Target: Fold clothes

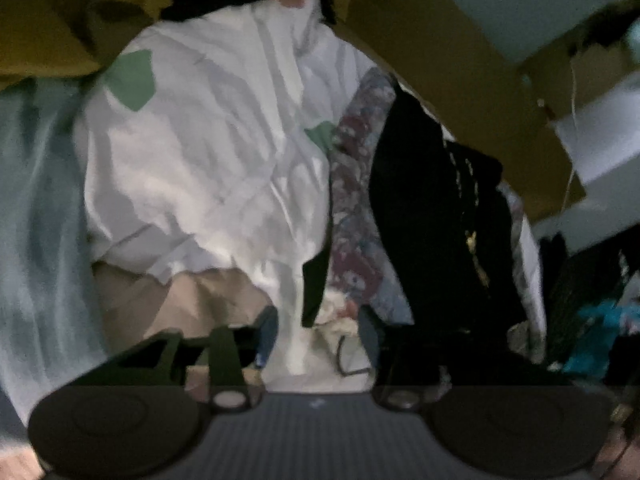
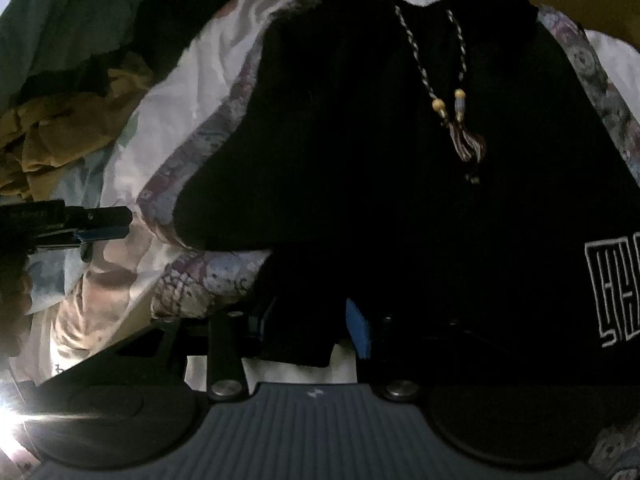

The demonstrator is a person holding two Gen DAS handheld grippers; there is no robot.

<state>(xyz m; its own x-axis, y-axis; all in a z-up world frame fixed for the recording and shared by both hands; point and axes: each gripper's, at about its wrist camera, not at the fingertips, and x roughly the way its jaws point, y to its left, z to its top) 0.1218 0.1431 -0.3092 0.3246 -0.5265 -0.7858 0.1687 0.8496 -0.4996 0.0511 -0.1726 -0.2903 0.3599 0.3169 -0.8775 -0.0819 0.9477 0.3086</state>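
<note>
The right gripper (image 2: pixel 310 326) has its jaws parted, and a fold of the black garment (image 2: pixel 400 160) hangs down between the blue pads; whether the pads press on the cloth I cannot tell, since the fabric there is dark against dark. That black garment is the landmark: it lies spread over the pile directly ahead of the right gripper. Down its upper middle runs a braided drawstring (image 2: pixel 440 80) ending in pale beads and a tassel. On its right edge sits white outlined lettering (image 2: pixel 612 292), blocky and cut off by the frame, so it cannot be read. Under the black garment and showing along its left edge is a floral patterned cloth (image 2: pixel 208 280), and left of that a white sheet-like cloth (image 2: pixel 168 120). Further left lies a crumpled mustard-yellow cloth (image 2: pixel 60 140).

The left gripper (image 1: pixel 318 332) has its fingers spread, with white cloth and a dark strip between them but not pinched. From the right wrist camera it reaches in from the left of the black garment. Ahead of it lies a white garment with green patches (image 1: pixel 200 140), left of the floral cloth (image 1: pixel 356 200) and black garment (image 1: pixel 432 208). A beige cloth (image 1: pixel 180 304) lies just under the white one.
</note>
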